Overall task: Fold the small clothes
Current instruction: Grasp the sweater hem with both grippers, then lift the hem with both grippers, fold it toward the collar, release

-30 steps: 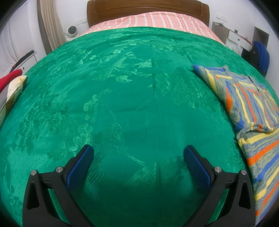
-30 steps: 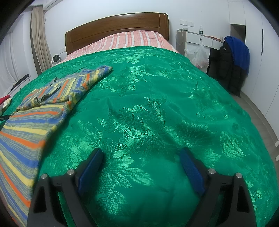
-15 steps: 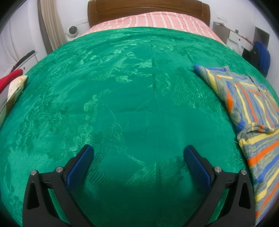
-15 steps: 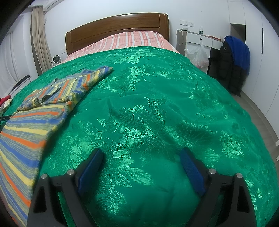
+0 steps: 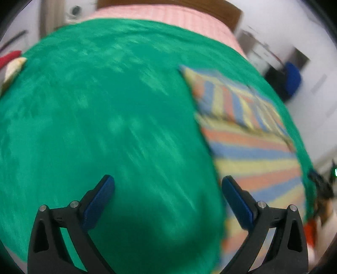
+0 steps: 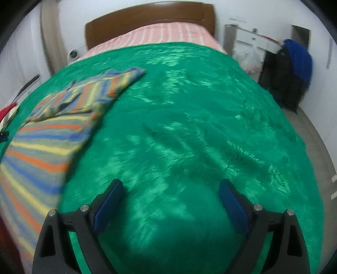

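Left tongs (image 5: 167, 187): spread wide, nothing between the pads, hanging over bare green bedspread (image 5: 105, 116); view heavily smeared. Angled steeply down at the bed.

Right tongs (image 6: 170, 190): spread wide, empty, likewise over bare bedspread, tilted steeply downward. Sharper view than the left.

Striped garment (image 5: 252, 151): the task's thing, in orange, blue and yellow bands. Lying flat on the bedspread between the two tongs: to the right of the left tongs, its near edge just beside the right-hand pad; to the left of the right tongs, apart from them. Upper part already doubled over the body, one sleeve or corner reaching away toward the headboard. Touched by neither pair.

Risks, as judged: pads closing on bedspread together with knit, the slippery cover lifting along; pinching one layer only at the doubled part, undoing the fold; uneven grips from the two sides, skewing the next crease; aim hard to place while the left view stays blurred.

Farther off: pink striped sheet (image 6: 168, 33), wooden headboard (image 6: 147, 16), dark coat with blue cloth (image 6: 294, 69) beyond the bed's right side.
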